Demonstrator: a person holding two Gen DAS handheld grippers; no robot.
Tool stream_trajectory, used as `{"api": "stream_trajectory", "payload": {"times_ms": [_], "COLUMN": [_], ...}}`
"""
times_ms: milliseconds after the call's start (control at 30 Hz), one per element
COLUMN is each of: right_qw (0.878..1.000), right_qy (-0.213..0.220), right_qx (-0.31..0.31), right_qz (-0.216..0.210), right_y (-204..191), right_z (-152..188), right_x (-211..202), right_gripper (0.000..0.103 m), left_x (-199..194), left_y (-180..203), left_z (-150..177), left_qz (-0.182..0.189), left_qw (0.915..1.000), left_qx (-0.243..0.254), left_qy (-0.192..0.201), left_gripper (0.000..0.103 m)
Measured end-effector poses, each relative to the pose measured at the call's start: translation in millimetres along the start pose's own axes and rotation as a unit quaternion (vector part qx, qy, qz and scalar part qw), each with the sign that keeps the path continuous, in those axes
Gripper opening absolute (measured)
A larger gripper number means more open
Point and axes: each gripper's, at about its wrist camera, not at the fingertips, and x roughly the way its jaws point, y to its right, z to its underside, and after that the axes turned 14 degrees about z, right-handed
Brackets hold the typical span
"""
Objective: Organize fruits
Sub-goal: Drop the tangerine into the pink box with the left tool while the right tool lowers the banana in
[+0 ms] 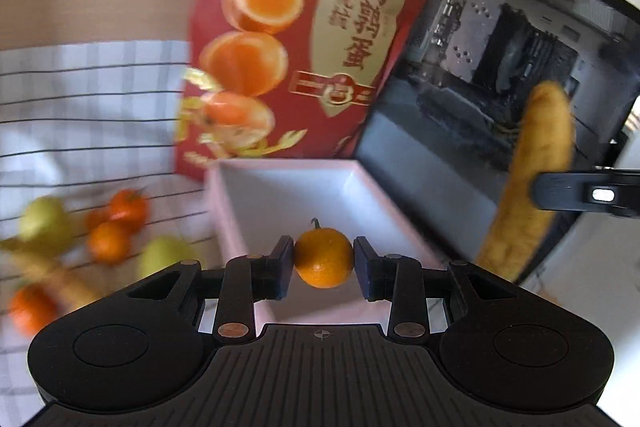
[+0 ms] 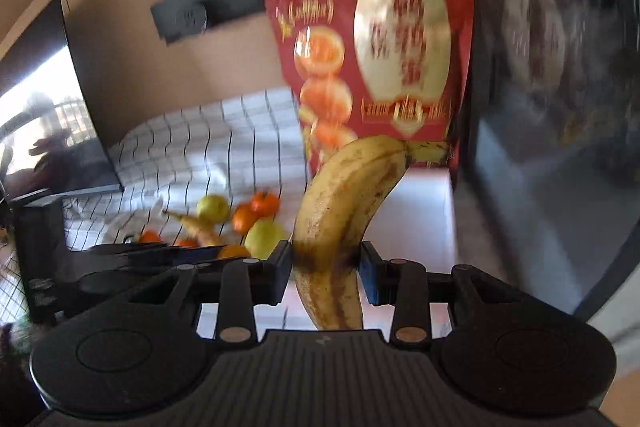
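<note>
Left claw clamped on tangerine above white box, right claw gripping banana

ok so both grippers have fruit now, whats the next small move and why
Probably lower the left gripper a little and open it. It is shut on the small orange, which already hangs over the bare floor of the white box. The right gripper, shut on the banana, is near the box too, so one fruit going in first should avoid a clash.
</note>
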Motion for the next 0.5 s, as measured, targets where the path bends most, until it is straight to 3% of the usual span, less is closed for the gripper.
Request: {"api": "stream_trajectory", "payload": {"times_ms": [67,167,267,400,500], "right_qw": [1.000,1.000,0.999,0.993,0.986], "right_qy": [0.014,0.009,-0.016,-0.072,-0.112], "right_qx": [-0.010,-0.011,0.015,0.059,0.069], "right_qz": [-0.001,0.000,-0.027,-0.079,-0.106], "right_y": [9.8,25.5,36.9,41.4,29.1], "right_z": [-10.5,-24.4,-29.6,-28.0,-21.7], "right_x": [1.0,21.1,52.5,110.4,150.4], "right_gripper": [0.036,0.036,0.036,0.036,0.036], "left_x": [34.3,50.0,30.4,-4.2,-28.8], "left_y": [-3.7,-5.3,-4.1,-0.2,-0.7], "left_z": [-9.6,-9.0,0.2,19.7,45.3], "left_qz": [0.010,-0.019,-0.026,-0.082,-0.100], "left_qw": [0.9994,0.9988,0.9979,0.9950,0.9905], "left_qx": [-0.022,-0.040,-0.058,-0.056,-0.094], "left_qy": [-0.023,-0.022,-0.008,-0.007,0.000], "left_gripper": [0.038,0.038,0.038,0.038,0.038]}}
